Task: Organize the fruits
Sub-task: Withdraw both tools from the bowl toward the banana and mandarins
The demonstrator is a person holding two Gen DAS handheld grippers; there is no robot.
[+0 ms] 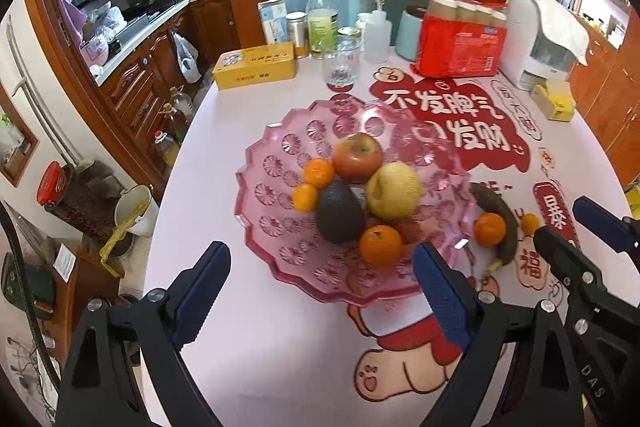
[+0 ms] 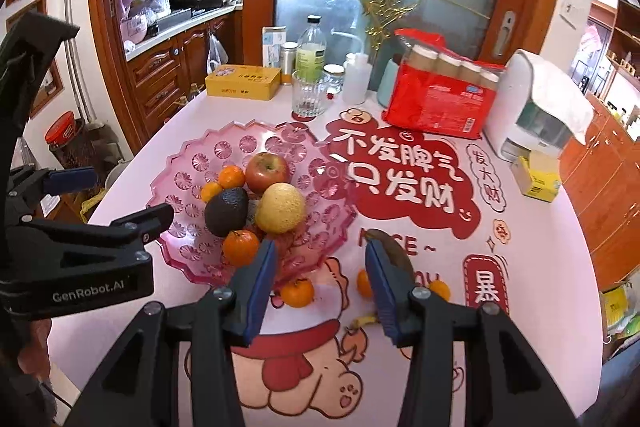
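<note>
Left wrist view: the left gripper (image 1: 320,291) hangs with its 2 blue-padded fingers spread wide and nothing between them, just over the near rim of the pink fruit bowl (image 1: 276,259). In the bowl ahead of it sit a red apple (image 1: 357,156), a yellow pear (image 1: 394,190), a dark avocado (image 1: 339,211) and 3 tangerines — 1 at the front (image 1: 380,245), closest to the fingers, and 2 on the left side (image 1: 319,173). On the tablecloth (image 1: 260,367) just right of the bowl lie a browned banana (image 1: 500,219), a loose tangerine (image 1: 490,229) touching it, and a smaller orange fruit (image 1: 531,223) on its far side. The right gripper (image 1: 576,227) shows at the right edge, beside those loose fruits.

Right wrist view: the right gripper (image 2: 320,283) is also spread and empty, low over the table. A loose tangerine (image 2: 297,291) lies on the cloth between its fingers, nearer the left one; the banana (image 2: 394,251) is partly hidden behind the right finger, with 2 more small orange fruits (image 2: 364,283) beside it. The bowl (image 2: 188,259) lies ahead-left — the left gripper (image 2: 116,199) reaches toward it from the left edge.
</note>
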